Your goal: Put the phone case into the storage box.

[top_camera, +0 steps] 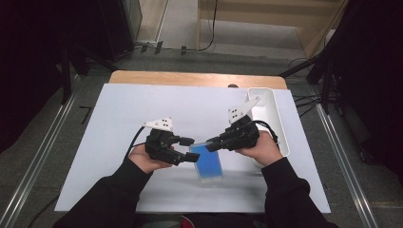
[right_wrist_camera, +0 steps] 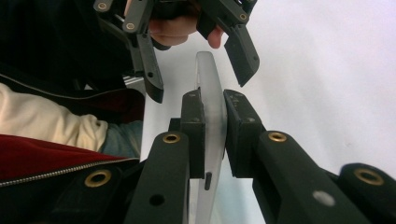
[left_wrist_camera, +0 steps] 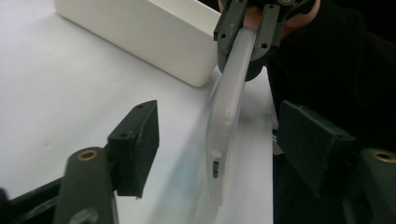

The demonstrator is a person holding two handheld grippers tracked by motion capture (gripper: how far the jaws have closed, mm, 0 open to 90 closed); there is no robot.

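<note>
We see a translucent, frosted plastic case (top_camera: 209,164), a glossy white plastic bin (top_camera: 273,114), and matt white sheet (top_camera: 123,114) over the wooden table (top_camera: 190,78).

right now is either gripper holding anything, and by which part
The right gripper clamps the clear plastic case by its thin edge, at the end nearer the white bin. The left gripper is open around its other end, holding nothing.

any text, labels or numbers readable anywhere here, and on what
None can be read. The clear plastic case with its blue inside, clamped in the right gripper, shows no print. The white bin, the white table cover and the left gripper are unmarked too.
</note>
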